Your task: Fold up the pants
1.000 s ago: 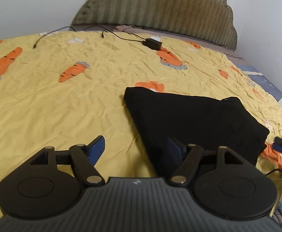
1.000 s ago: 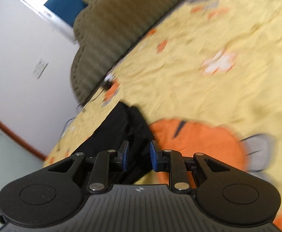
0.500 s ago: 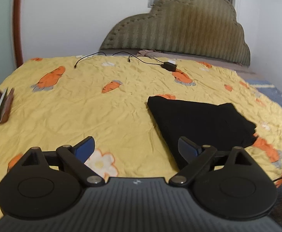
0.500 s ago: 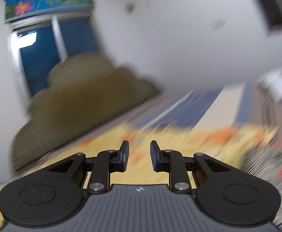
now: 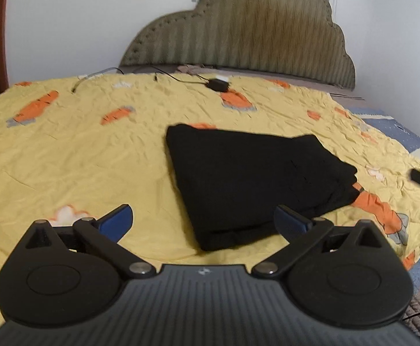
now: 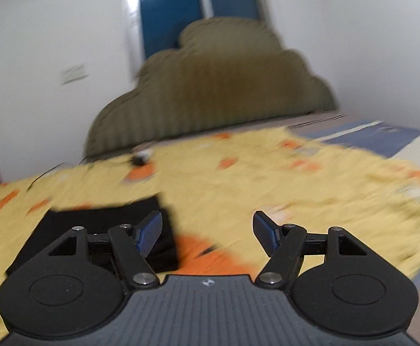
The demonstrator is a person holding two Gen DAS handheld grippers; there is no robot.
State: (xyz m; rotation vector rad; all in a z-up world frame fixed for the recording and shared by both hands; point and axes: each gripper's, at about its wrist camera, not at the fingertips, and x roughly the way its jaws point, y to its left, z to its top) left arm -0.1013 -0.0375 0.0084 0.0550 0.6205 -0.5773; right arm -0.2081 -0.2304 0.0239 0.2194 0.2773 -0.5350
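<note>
Pants point(image 5: 256, 184): black, folded flat on yellow bedspread point(image 5: 94, 155).
Left gripper point(image 5: 204, 219) and right gripper point(image 6: 207, 230) both released, empty; folding looks finished, only a tidy-up left.

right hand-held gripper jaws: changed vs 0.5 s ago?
Yes. The right hand-held gripper has opened: its blue pads, close together before, now stand wide apart against the same black body, holding nothing.

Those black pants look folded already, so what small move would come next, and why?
Probably pull both grippers back. The black pants lie as a compact folded bundle on the yellow bedspread, while the left gripper and right gripper hang open, holding nothing.
</note>
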